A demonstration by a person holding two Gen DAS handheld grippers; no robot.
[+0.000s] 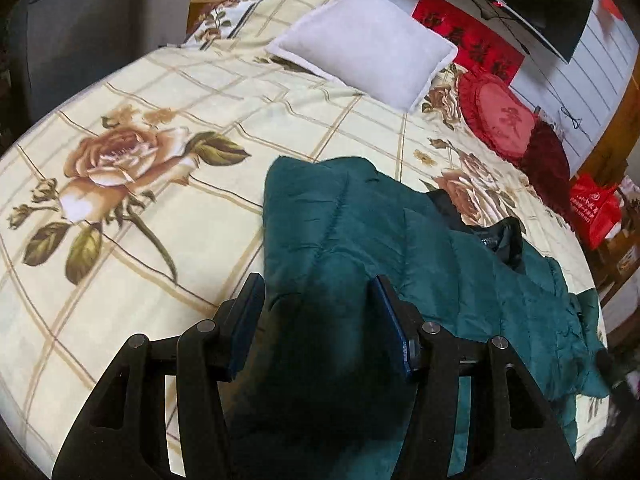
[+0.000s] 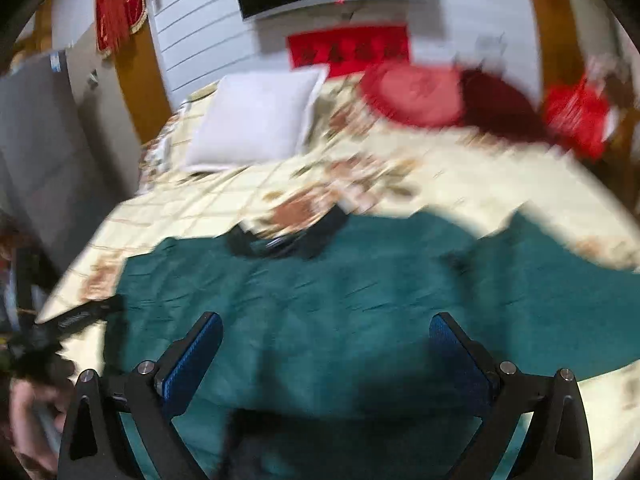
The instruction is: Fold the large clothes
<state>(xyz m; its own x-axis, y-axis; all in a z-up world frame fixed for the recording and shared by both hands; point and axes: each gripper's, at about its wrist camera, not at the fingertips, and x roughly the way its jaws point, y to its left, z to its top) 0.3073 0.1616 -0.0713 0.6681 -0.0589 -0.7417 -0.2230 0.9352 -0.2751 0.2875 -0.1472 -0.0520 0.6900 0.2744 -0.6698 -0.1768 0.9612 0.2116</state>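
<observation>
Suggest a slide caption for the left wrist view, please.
Left gripper holding a fold of the teal jacket over the floral bedspread.

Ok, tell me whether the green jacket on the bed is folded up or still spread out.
Partly folded. The green jacket lies mostly flat across the bedspread, with one part doubled over on top.

Garment: teal quilted jacket point(image 1: 360, 232) spread on floral bedspread point(image 1: 160, 92)
Left gripper point(image 1: 316, 296): jaws part-open, a jacket fold bunched between them
Far end: white pillow point(image 1: 368, 64), red cushion point(image 1: 500, 116)
</observation>
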